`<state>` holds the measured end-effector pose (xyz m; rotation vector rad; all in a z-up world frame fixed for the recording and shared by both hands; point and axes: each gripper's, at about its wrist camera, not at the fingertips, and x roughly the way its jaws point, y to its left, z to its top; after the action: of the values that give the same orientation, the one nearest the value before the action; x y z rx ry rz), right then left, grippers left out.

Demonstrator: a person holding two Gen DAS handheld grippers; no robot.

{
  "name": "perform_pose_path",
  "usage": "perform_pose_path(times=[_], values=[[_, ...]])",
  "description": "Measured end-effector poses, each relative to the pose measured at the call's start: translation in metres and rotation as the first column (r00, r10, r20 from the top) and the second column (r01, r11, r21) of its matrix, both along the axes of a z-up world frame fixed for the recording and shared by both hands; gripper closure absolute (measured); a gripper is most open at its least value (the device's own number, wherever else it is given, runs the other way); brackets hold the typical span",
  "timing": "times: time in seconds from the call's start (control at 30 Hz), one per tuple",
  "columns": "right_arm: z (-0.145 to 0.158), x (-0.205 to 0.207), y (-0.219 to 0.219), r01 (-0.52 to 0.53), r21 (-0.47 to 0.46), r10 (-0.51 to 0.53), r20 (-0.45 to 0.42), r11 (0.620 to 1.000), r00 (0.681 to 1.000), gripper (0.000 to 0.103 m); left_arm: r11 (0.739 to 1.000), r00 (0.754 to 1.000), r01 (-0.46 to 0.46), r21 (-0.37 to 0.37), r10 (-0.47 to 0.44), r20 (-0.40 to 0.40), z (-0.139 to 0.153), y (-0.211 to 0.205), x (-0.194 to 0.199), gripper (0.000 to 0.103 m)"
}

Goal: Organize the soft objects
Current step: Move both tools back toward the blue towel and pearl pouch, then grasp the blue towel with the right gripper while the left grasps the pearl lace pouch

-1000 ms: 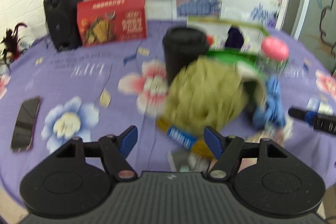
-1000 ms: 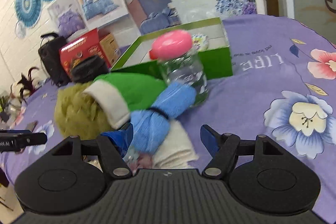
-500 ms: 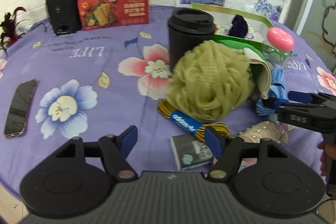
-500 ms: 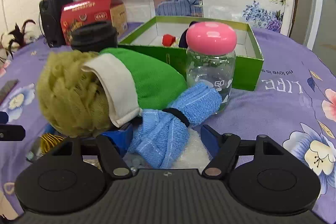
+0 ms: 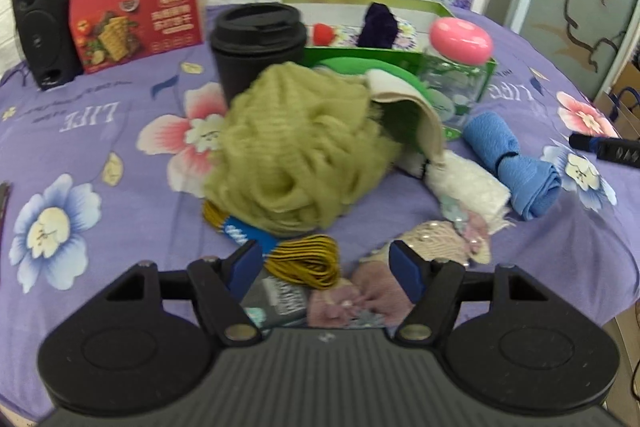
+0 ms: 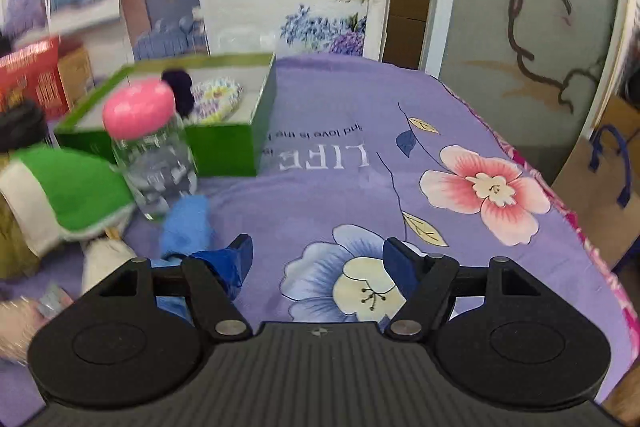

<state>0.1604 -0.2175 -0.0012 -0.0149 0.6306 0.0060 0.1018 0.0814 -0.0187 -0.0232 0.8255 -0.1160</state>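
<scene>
Olive mesh pouf (image 5: 296,147) and rolled blue towel (image 5: 516,167) heaped before green box (image 5: 400,55), likely awaiting sorting; left hand-held gripper (image 5: 324,267) spread and empty, right hand-held gripper (image 6: 318,267) likewise spread, gripping nothing.

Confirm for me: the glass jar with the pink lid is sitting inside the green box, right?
Not inside. The right wrist view shows the glass jar with the pink lid standing on the purple cloth outside the green box, against its front wall.

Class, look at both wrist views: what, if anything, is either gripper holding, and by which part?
Nothing is held. The left gripper and the right gripper both stand open, with no object pressed between the pads.
</scene>
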Motion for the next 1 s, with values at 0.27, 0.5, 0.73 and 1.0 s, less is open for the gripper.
perform_pose_path(times=[0.27, 0.5, 0.73, 1.0], values=[[-0.022, 0.020, 0.064, -0.204, 0.005, 0.204, -0.047, 0.979, 0.978, 0.045, 0.999, 1.000, 0.024, 0.031, -0.024, 0.005, 0.002, -0.014, -0.005, 0.032], [-0.041, 0.035, 0.058, -0.191, -0.059, 0.182, -0.135, 0.980, 0.974, 0.044, 0.999, 0.999, 0.034, 0.006, -0.034, -0.005, 0.001, -0.013, -0.003, 0.032], [-0.030, 0.034, 0.040, -0.120, -0.062, 0.114, -0.094, 0.991, 0.989, 0.043, 0.998, 0.997, 0.069, 0.006, -0.069, -0.018, -0.004, -0.023, 0.000, 0.032], [-0.027, 0.022, 0.028, -0.108, 0.068, 0.113, -0.074, 0.992, 0.991, 0.043, 0.986, 0.987, 0.157, 0.046, -0.156, -0.024, -0.011, -0.034, -0.007, 0.032]])
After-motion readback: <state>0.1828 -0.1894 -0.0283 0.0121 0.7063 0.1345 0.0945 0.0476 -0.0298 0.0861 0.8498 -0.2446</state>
